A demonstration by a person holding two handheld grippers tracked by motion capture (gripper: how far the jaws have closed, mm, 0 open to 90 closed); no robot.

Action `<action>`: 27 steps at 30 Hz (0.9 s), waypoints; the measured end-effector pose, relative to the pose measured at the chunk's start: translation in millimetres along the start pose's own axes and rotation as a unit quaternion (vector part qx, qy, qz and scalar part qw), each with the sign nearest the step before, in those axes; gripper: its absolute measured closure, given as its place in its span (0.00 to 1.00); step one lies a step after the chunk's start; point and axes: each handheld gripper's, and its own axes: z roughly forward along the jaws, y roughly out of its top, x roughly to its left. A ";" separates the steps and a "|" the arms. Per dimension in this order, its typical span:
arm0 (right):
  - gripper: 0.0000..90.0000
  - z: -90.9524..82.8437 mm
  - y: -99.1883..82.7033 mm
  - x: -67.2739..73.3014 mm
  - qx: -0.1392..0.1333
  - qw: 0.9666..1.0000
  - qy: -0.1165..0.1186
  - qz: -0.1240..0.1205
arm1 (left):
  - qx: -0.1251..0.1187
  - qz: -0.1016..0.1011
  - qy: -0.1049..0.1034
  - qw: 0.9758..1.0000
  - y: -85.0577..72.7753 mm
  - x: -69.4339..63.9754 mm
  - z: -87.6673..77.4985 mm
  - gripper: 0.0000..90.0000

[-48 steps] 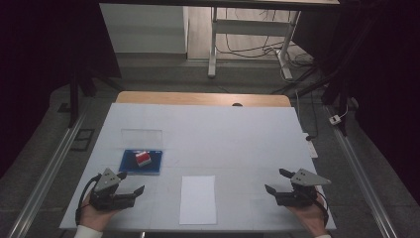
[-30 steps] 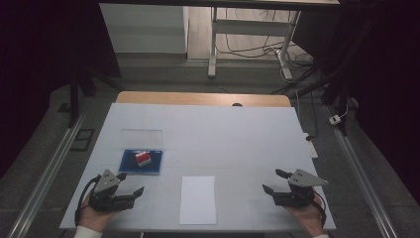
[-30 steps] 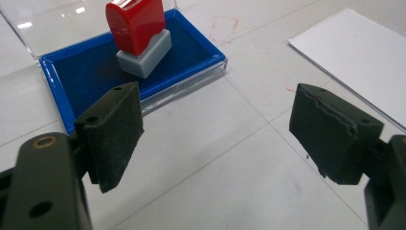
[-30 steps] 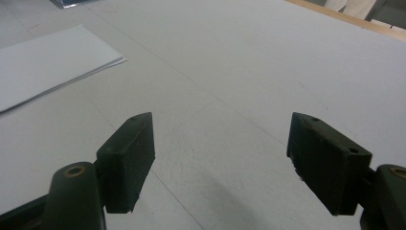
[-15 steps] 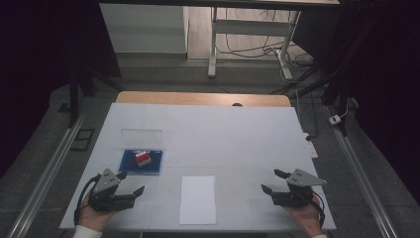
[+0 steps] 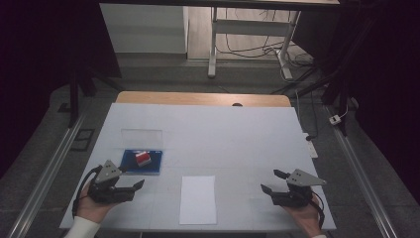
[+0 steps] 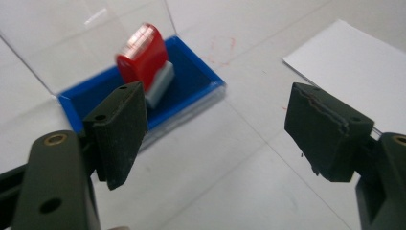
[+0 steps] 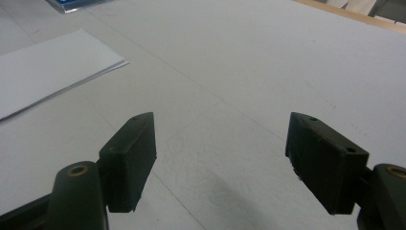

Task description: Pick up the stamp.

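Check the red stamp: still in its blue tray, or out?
In. The red stamp stands inside the blue tray, clear lid flipped open behind; neither tongs touch it.

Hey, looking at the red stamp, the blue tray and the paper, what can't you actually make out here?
- Red stamp: blurred in the left gripper view, so its top markings are unreadable; too small in the high view.
- Blue tray: its near left part sits behind the left gripper's black pad.
- Clear lid: faint in the high view, edges hard to trace.
- Paper: cut off by the right gripper view's left edge.
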 end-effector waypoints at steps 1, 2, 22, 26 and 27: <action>0.29 0.8 -0.3 -0.2 0.001 1.000 0.001 0.001 | 0.002 0.002 0.003 1.000 5.8 5.3 -1.5 0.26; 0.29 1.3 -0.5 -0.1 0.005 1.000 -0.001 0.001 | 0.002 0.002 0.003 1.000 5.8 5.3 -1.5 0.27; 0.29 6.3 -2.3 1.6 0.016 1.000 0.006 0.000 | 0.052 0.005 -0.008 0.999 50.3 48.0 23.2 0.30; 0.29 7.3 -2.2 2.1 0.019 1.000 0.006 0.000 | 0.049 0.004 -0.012 0.999 55.3 50.7 26.4 0.32; 0.29 7.5 -2.4 2.1 0.019 1.000 0.006 0.001 | 0.048 0.004 -0.013 0.999 56.2 51.3 27.5 0.32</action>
